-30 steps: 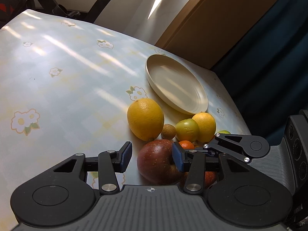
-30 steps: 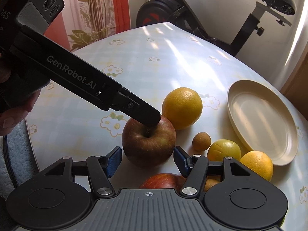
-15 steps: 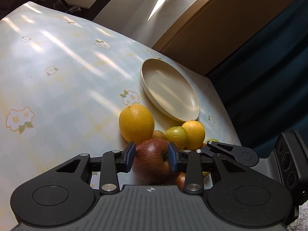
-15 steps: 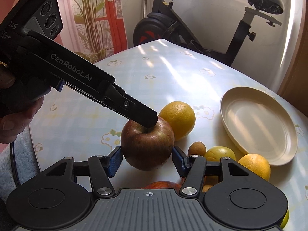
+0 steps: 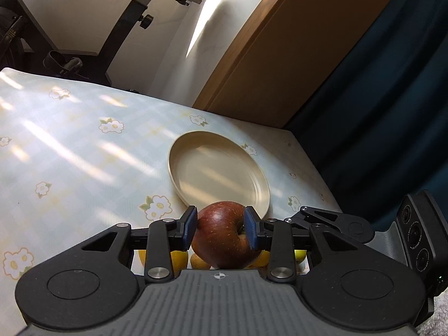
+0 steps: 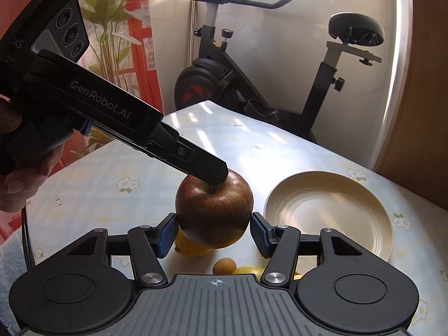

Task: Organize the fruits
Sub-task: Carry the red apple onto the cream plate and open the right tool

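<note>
A dark red apple [image 5: 221, 238] hangs above the table, clear of the other fruit. My left gripper [image 5: 219, 231] is shut on it, one pad by the stem hollow and one on the opposite side. In the right wrist view the same apple [image 6: 214, 210] sits between the blue pads of my right gripper [image 6: 214, 233], which press on its two flanks. The left gripper's finger [image 6: 201, 168] lies on the apple's top there. A cream plate [image 5: 218, 173] [image 6: 327, 210] lies empty just beyond the apple.
Other fruit lies on the flowered tablecloth [image 5: 70, 154] under the grippers: a yellow-orange one [image 6: 190, 247], a small brown one [image 6: 224, 266], a yellow-green one [image 5: 299, 254]. An exercise bike [image 6: 252, 84] stands behind the table. The table's right edge [image 5: 313, 162] runs near the plate.
My left gripper's jaws closed onto the apple, which lay on the table. Both grippers then rose with it, and the other fruit sank below them in both views.
</note>
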`<state>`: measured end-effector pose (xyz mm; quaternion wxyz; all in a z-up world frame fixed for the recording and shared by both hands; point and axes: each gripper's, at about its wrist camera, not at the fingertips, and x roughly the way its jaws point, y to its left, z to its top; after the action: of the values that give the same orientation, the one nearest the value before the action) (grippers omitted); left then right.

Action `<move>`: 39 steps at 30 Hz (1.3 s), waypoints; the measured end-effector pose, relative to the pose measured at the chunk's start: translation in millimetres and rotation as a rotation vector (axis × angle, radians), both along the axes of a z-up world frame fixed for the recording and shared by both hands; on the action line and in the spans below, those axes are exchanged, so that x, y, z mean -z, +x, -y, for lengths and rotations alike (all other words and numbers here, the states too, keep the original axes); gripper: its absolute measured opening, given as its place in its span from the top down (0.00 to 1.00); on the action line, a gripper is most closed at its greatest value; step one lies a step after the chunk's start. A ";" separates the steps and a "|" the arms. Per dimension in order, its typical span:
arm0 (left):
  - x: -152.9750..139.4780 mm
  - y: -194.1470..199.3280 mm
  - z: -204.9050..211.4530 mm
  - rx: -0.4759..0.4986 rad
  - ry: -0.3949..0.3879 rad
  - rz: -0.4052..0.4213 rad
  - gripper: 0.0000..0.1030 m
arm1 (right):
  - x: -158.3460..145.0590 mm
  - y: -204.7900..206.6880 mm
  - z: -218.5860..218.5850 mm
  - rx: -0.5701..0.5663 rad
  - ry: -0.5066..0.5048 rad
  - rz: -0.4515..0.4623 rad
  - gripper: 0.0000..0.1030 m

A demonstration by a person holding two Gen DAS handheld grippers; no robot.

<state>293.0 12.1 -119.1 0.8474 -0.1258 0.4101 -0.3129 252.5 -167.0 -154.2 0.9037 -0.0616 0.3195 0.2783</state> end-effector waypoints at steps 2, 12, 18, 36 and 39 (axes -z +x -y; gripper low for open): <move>-5.0 12.4 9.1 0.013 0.012 0.015 0.64 | -0.5 14.4 7.1 0.007 0.002 0.002 0.49; 6.8 86.1 34.8 0.028 0.048 0.007 0.63 | 15.3 99.2 34.1 0.038 -0.009 -0.029 0.49; 27.5 119.5 42.3 0.012 0.046 -0.051 0.63 | 38.1 131.3 39.3 0.043 -0.028 -0.069 0.49; 52.0 150.2 61.5 0.001 0.094 -0.073 0.63 | 60.9 148.7 37.4 0.054 -0.034 -0.100 0.49; 52.1 150.0 61.7 0.002 0.095 -0.070 0.63 | 61.5 148.8 38.4 0.059 -0.031 -0.097 0.49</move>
<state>443.0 -49.6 -171.2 0.8372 -0.0960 0.4539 -0.2895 401.3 -205.4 -215.7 0.8939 -0.0525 0.3688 0.2493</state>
